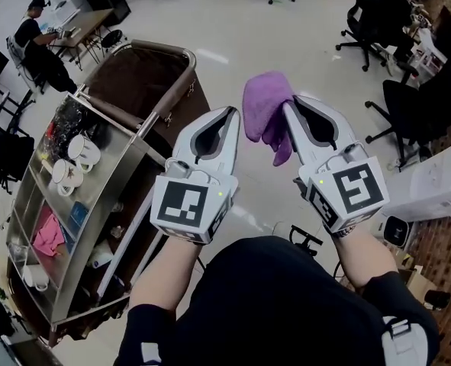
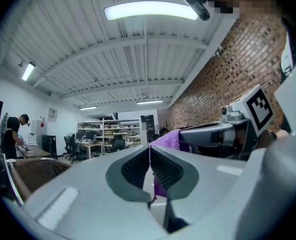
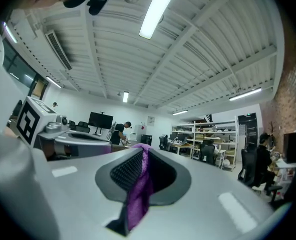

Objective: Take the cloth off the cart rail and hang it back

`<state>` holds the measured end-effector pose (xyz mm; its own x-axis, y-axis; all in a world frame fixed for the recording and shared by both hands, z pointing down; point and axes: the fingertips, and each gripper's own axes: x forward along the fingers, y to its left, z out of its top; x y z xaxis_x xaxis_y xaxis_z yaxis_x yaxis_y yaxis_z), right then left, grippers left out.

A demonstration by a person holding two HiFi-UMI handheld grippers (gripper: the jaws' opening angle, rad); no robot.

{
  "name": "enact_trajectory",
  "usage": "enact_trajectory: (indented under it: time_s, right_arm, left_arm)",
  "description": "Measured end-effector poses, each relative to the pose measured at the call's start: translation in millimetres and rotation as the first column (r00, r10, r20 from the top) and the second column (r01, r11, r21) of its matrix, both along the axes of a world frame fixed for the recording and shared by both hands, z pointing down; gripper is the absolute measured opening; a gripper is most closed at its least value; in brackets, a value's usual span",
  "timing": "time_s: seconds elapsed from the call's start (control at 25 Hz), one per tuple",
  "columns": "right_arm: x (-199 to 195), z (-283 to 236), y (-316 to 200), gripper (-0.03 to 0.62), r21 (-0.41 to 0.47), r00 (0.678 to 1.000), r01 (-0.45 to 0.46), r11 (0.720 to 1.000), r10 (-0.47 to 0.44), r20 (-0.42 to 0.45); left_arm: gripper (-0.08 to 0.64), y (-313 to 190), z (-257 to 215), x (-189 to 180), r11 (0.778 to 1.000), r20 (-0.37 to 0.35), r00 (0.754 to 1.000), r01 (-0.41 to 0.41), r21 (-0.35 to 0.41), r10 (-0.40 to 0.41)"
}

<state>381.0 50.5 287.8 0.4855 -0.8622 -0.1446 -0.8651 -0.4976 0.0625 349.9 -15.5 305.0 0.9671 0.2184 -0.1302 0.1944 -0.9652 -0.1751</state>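
Your right gripper point(image 1: 288, 107) is nearly closed and pinches the purple cloth point(image 1: 265, 105). In the right gripper view a fold of it runs down between the ribbed pads. The rest bunches at the tips and droops toward 6 o'clock, in the air above the floor. Your left gripper point(image 1: 231, 114) sits at 9 o'clock of the right one, its jaws pressed together at the tips, with the cloth just beside them at 2 o'clock. The cloth is off the cart rail point(image 1: 162, 49); the cart point(image 1: 95, 204) stands at 9 o'clock of both grippers
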Motion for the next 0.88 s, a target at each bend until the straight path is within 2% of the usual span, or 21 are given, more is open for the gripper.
enact_trajectory:
  time_s: [0.36, 0.52, 0.88]
  right_arm:
    - [77.9, -6.1, 26.8, 0.032, -0.001, 0.990, 0.140, 0.990, -0.140, 0.006]
    - [96.5, -9.6, 34.0, 0.032, 0.000, 0.981, 0.194, 0.981, -0.194, -0.003]
    - [130.3, -15.2, 34.8, 0.032, 0.016, 0.964, 0.264, 0.964, -0.264, -0.019]
  left_arm:
    - [0.008, 29.0, -4.5, 69.0, 0.990, 0.013, 0.990, 0.143, 0.001, -0.143]
    - [0.008, 36.7, -7.6, 86.3, 0.978, 0.023, 0.978, 0.206, -0.021, -0.206]
    - [0.008, 42.2, -4.8, 115.2, 0.964, 0.016, 0.964, 0.266, -0.012, -0.266]
